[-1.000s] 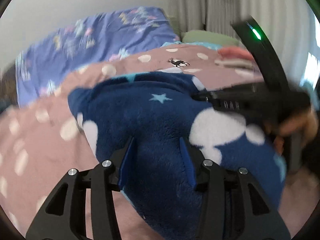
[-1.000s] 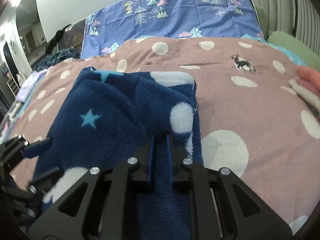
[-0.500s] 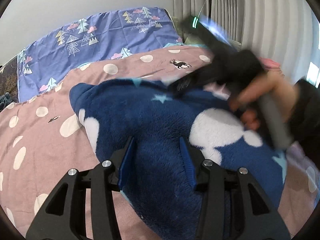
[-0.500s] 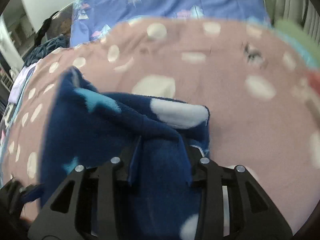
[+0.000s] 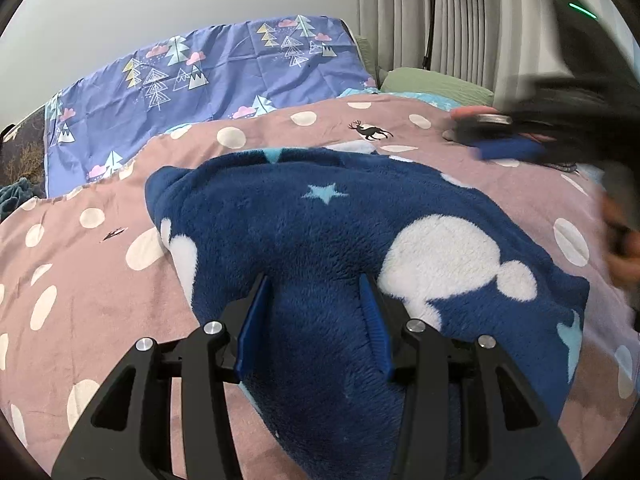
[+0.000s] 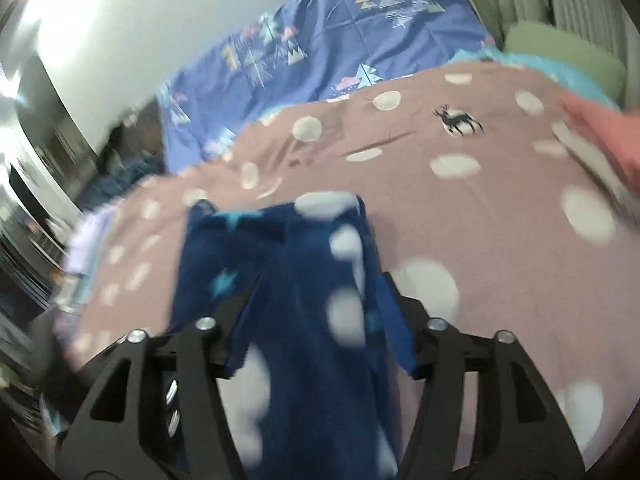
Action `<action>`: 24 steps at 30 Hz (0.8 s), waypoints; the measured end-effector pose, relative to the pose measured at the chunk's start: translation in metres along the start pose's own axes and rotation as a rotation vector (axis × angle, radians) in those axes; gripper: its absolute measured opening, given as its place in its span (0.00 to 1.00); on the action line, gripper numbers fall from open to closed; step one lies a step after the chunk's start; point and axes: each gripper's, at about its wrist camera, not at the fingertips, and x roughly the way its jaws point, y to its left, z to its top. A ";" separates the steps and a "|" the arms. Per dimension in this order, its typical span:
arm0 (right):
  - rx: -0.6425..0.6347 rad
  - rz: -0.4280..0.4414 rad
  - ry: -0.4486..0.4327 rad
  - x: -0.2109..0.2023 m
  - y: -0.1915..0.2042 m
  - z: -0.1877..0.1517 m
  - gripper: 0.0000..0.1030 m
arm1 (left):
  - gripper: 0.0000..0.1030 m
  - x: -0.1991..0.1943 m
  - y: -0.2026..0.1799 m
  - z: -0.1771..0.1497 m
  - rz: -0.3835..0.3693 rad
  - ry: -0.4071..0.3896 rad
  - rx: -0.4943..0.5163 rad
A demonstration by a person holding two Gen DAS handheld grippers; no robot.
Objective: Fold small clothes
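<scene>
Fleece fills the space between the blue pads of the left gripper point(image 5: 316, 324): a fold of the navy fleece garment point(image 5: 340, 240), patterned with white blobs and pale blue stars, is pinched there, with both pads pressed into the pile. The garment is spread forward and to the right of this gripper over the bed cover point(image 5: 100, 320), a dusty pink cloth with white dots and small deer figures.

In the right wrist view the picture is blurred by motion. The right gripper point(image 6: 320, 320) is shown with its jaws spread wide; they have just been opening. A strip of the same garment point(image 6: 312, 280) is seen between the pads, and contact with them cannot be confirmed. In the left wrist view the right gripper point(image 5: 508, 148) is seen up and to the right of the left gripper, above the bed cover and apart from the garment, with nothing carried between its pads. A blurred hand point(image 5: 624, 240) is visible below it at the right edge.

Beyond the garment, a coral-coloured folded item point(image 6: 600, 136) lies far right on the cover. Further off, a blue sheet printed with trees and clouds point(image 5: 208, 92) is draped at the head of the bed, with a green pillow point(image 5: 436, 84) to its right. Pleated curtains point(image 5: 460, 20) hang behind.
</scene>
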 end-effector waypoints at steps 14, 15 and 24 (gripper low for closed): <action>0.312 0.234 0.239 -0.050 -0.048 -0.133 0.74 | 0.63 -0.082 -0.007 -0.019 -0.025 -0.077 0.015; 0.324 0.247 0.255 -0.045 -0.046 -0.134 0.74 | 0.66 -0.087 -0.009 -0.026 -0.029 -0.075 0.022; 0.472 0.316 0.259 -0.028 -0.051 -0.141 0.82 | 0.73 -0.048 -0.030 -0.061 -0.020 0.066 0.065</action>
